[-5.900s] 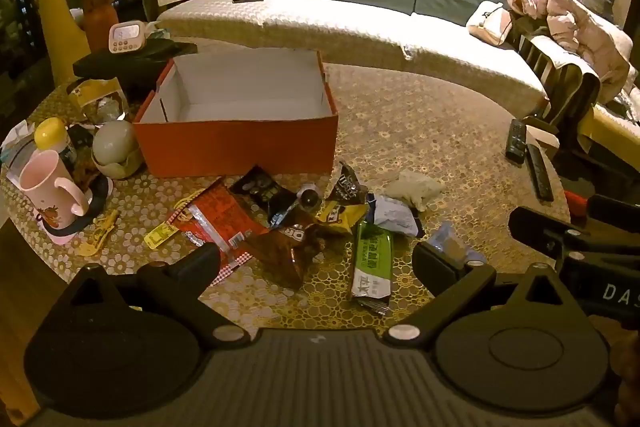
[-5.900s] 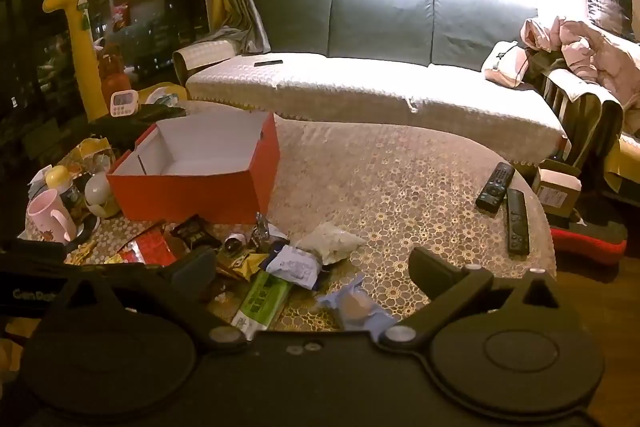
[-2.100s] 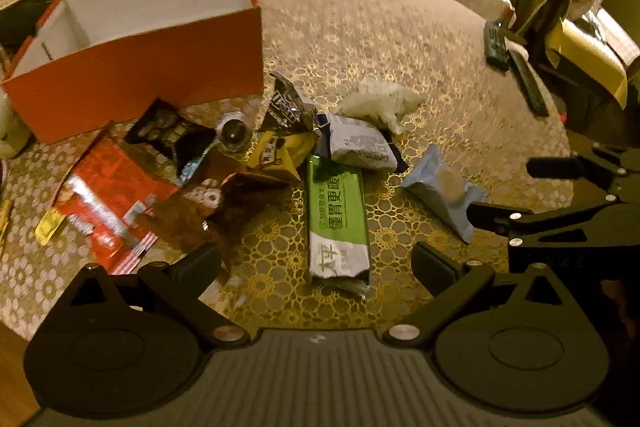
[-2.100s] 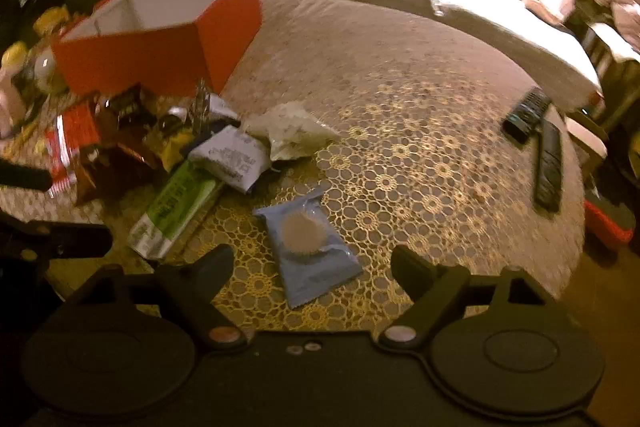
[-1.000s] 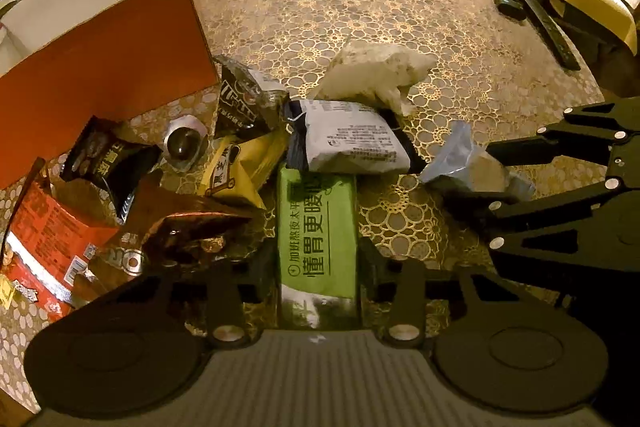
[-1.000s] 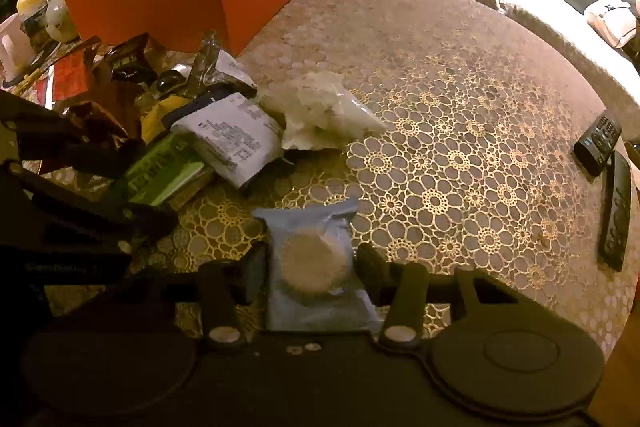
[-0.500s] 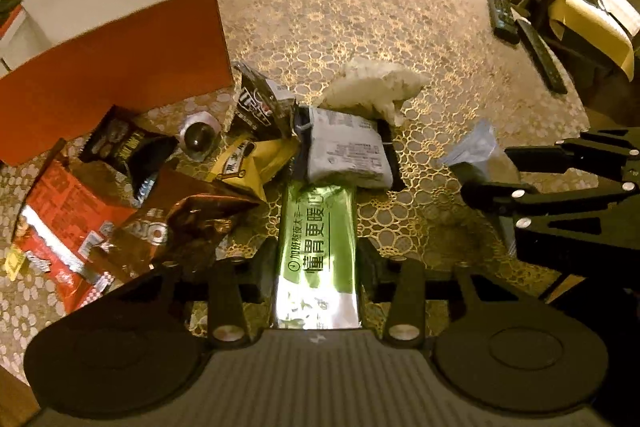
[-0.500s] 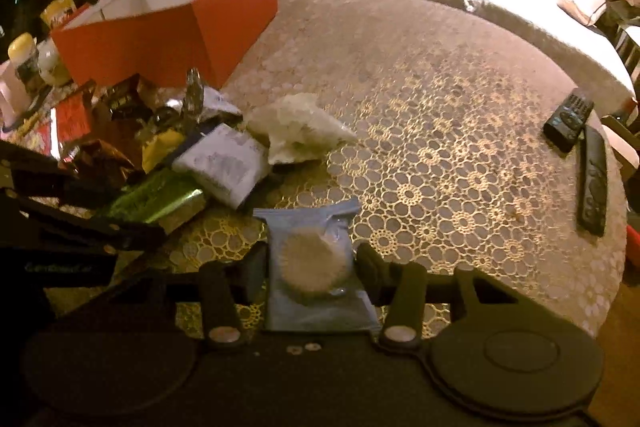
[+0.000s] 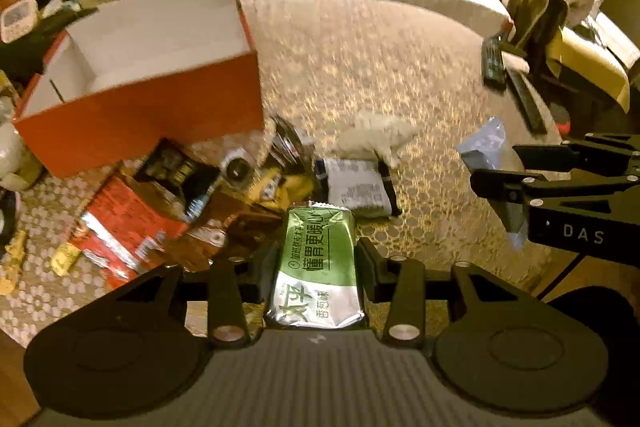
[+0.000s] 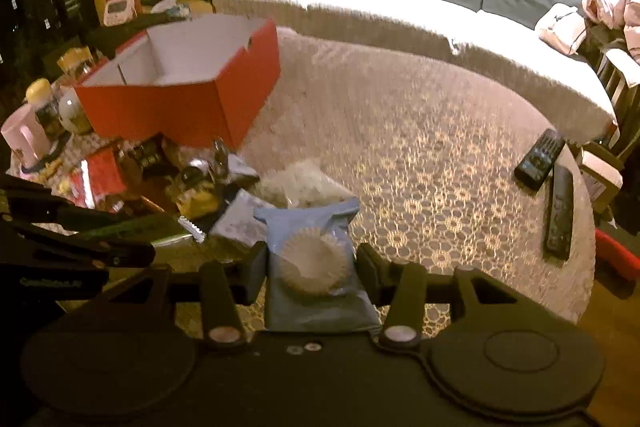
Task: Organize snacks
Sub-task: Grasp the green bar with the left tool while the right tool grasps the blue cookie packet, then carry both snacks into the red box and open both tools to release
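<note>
A green and silver foil snack packet with white characters (image 9: 318, 267) sat low in the centre of the left wrist view, clamped between the two black fingers (image 9: 370, 263) of the left gripper (image 9: 318, 263) and raised clear of the bench. In the right wrist view a pale blue plastic wrapper holding a round white-cupped cake (image 10: 314, 263) occupied the same low central spot, gripped by the right gripper (image 10: 312, 263), whose fingers (image 10: 256, 267) pressed on its two sides. The left gripper's black frame reached in from the lower left edge of that view, and the right gripper showed at the right edge of the left wrist view. Above and left of the green packet lay the rest of the pile: a white printed pouch (image 9: 358, 189), a crumpled white bag (image 9: 376, 137), a yellow wrapper (image 9: 288, 185), a dark packet (image 9: 172, 167) and a red foil packet (image 9: 124, 223), all on the round bench with its gold lace-patterned cloth (image 9: 400, 75). An open red cardboard box with a white inside (image 9: 144, 67) stood in the upper left, behind the pile. Two black remote controls (image 10: 550, 183) lay near the bench's right rim.
</note>
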Action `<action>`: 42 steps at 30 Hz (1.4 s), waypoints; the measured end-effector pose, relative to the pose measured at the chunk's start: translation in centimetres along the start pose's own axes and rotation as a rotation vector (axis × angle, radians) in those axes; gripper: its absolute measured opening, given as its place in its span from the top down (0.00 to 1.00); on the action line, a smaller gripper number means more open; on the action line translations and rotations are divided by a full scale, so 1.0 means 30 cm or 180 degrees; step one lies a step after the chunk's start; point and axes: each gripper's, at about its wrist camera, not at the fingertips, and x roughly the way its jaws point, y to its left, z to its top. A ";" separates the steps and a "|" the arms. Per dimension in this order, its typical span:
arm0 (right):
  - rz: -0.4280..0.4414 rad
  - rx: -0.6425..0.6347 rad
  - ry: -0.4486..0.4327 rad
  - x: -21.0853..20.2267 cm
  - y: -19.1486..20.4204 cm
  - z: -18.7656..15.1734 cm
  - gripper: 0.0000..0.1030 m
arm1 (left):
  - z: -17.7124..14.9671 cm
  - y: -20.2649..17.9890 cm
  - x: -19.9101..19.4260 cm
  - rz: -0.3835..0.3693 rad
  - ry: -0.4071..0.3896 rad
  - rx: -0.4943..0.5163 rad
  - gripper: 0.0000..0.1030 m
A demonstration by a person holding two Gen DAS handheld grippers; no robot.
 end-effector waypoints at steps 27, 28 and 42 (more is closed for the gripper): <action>0.0194 -0.0192 -0.0174 0.164 0.212 0.509 0.54 | 0.421 0.390 -0.123 0.0497 -0.0780 -0.0203 0.59; 0.0213 -0.0209 -0.0160 0.180 0.225 0.527 0.54 | 0.432 0.408 -0.108 0.0517 -0.0770 -0.0215 0.59; 0.0381 -0.0406 0.0224 0.526 0.378 0.692 0.54 | 0.514 0.633 0.122 0.0784 -0.0473 -0.0338 0.60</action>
